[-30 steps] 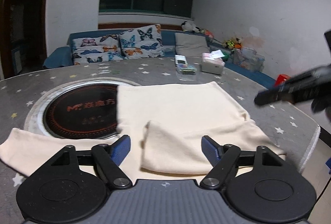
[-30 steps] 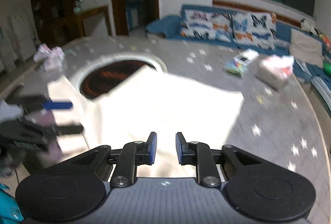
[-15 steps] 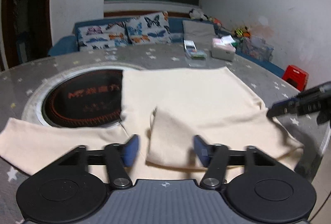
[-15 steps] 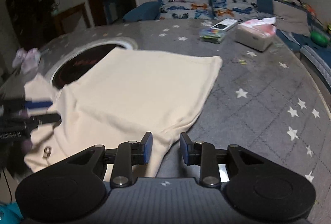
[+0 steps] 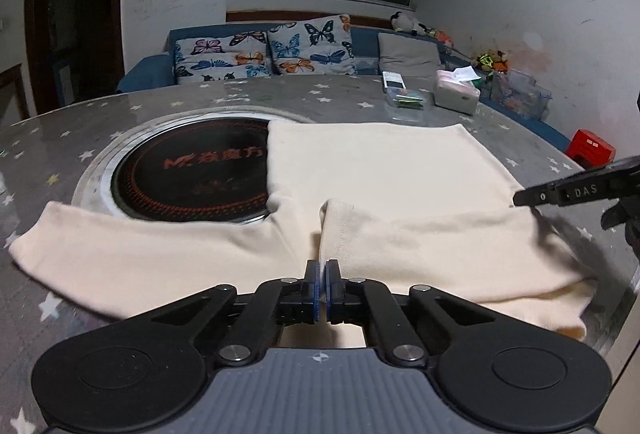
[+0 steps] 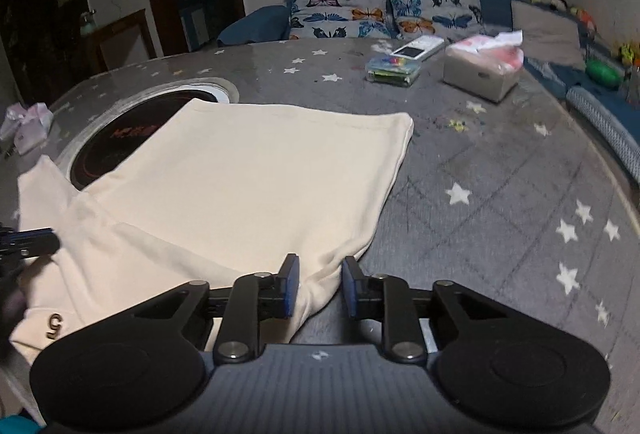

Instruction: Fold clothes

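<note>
A: Shirt (image 5: 384, 169) first: it lies flat across the star-patterned table (image 6: 500, 161), its far corner over the dark round hotplate (image 5: 192, 173) set into the top. One sleeve runs out to your left, and the other is already folded in across the chest.

B: And my grippers?

A: Your left gripper (image 5: 322, 284) has just clenched. Its jaws stand nearly together, and a ridge of cream cloth rises between the pads right at the cuff of the folded sleeve, so I judge it has pinched that edge. Your right gripper (image 6: 316, 288) is down at the shirt's near right corner. Its jaws have just been narrowing, with a hump of cloth between them, but a gap shows beside each pad, so it grips nothing yet.

B: Which step is this?

A: You are taking hold for the next fold, I think. The left side is set and the right is not.

B: What does the next move call for?

A: Close your right jaws fully on that corner. Then lift both hands together and keep them level, or the folded sleeve may slip out. Mind the plastic case (image 6: 394, 67) and tissue box (image 6: 482, 69) beyond the far hem.
</note>
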The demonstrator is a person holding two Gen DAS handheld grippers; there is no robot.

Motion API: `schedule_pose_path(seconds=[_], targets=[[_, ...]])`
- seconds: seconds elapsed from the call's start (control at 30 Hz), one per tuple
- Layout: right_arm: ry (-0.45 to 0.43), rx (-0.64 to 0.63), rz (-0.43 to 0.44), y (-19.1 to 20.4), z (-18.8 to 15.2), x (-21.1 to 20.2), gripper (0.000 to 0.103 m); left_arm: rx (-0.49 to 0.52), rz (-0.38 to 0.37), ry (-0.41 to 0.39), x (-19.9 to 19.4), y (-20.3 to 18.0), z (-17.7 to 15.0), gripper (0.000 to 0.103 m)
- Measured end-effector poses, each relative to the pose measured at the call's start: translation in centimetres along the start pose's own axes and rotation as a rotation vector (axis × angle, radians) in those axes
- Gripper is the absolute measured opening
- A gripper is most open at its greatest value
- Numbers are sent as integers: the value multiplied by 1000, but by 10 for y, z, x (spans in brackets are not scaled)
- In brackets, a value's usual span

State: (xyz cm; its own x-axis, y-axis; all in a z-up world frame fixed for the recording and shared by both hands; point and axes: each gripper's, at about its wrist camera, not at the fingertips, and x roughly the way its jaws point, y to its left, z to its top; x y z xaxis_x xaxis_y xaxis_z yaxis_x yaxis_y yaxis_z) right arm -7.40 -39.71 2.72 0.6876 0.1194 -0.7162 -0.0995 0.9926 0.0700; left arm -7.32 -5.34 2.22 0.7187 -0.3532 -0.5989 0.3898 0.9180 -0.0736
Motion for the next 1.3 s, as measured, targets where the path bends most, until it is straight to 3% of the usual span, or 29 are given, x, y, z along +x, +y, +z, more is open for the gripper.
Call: schedule_pose_path(seconds=[0.27, 0.43, 0.6, 0.7, 0.8, 0.87, 0.9, 0.97, 1.07, 1.3], targets=[[-26, -36, -37, 4, 3, -2, 21, -1, -7, -11, -6, 0, 7, 9], [-45, -86, 38, 21, 3, -21, 22, -12, -70, -40, 0, -8, 21, 9], [-30, -138, 107, 40, -3, -23, 24, -24, -126, -4, 28, -16, 31, 9], [-9, -166, 119, 47, -10, -19, 28, -2, -54, 21, 42, -17, 27, 10], [6, -184, 111, 49, -15, -16, 29, -26, -62, 13, 41, -9, 23, 10], [4, -186, 113, 50, -16, -15, 29, -28, -56, -10, 30, -7, 21, 16], [4, -187, 114, 50, -16, -15, 30, -30, -53, -21, 25, -6, 20, 29], [7, -196, 116, 52, -15, -15, 34, -32, -42, -42, 15, -3, 18, 44], [9, -214, 117, 54, -16, -15, 37, -42, -23, -42, 4, 5, 12, 46], [11, -218, 118, 55, -16, -14, 39, -23, -87, -26, -5, 5, 0, 43]])
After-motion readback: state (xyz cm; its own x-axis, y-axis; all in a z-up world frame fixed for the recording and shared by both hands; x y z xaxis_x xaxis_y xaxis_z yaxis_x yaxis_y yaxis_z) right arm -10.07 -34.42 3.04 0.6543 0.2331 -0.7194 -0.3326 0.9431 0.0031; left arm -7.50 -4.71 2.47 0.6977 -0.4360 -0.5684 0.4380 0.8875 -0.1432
